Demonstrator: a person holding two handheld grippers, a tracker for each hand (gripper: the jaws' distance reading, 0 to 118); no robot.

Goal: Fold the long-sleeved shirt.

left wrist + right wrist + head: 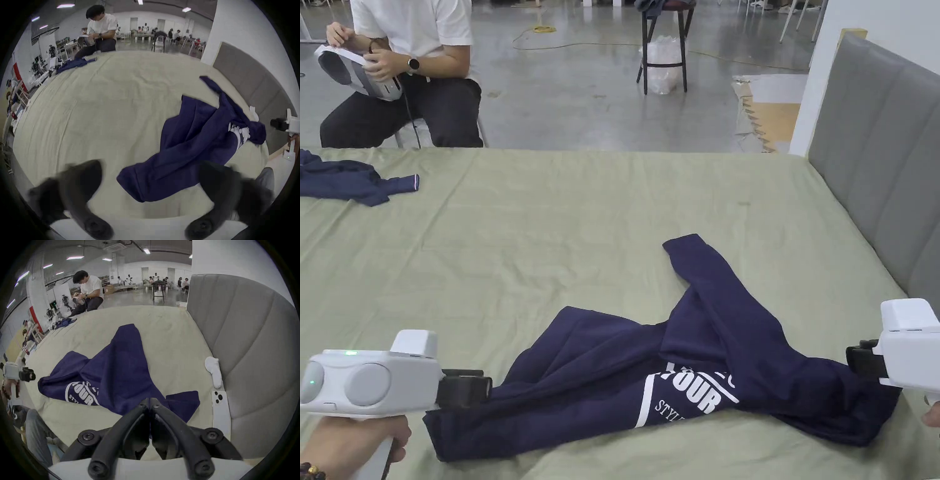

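Observation:
A navy long-sleeved shirt (600,375) with white print lies crumpled near the front of the green bed sheet (581,206), one sleeve pointing away from me. My left gripper (484,387) hovers at the shirt's left end. In the left gripper view (149,165) its jaws stand wide apart and blurred, with that end of the shirt (186,154) between them, untouched. My right gripper (850,359) is at the shirt's right end. In the right gripper view (150,400) its jaws are closed together on the navy cloth (116,369).
A grey padded headboard (881,162) runs along the right side. A white phone (220,412) and a white sock (213,371) lie at its foot. Another navy garment (350,181) sits far left. A person (406,69) sits beyond the bed.

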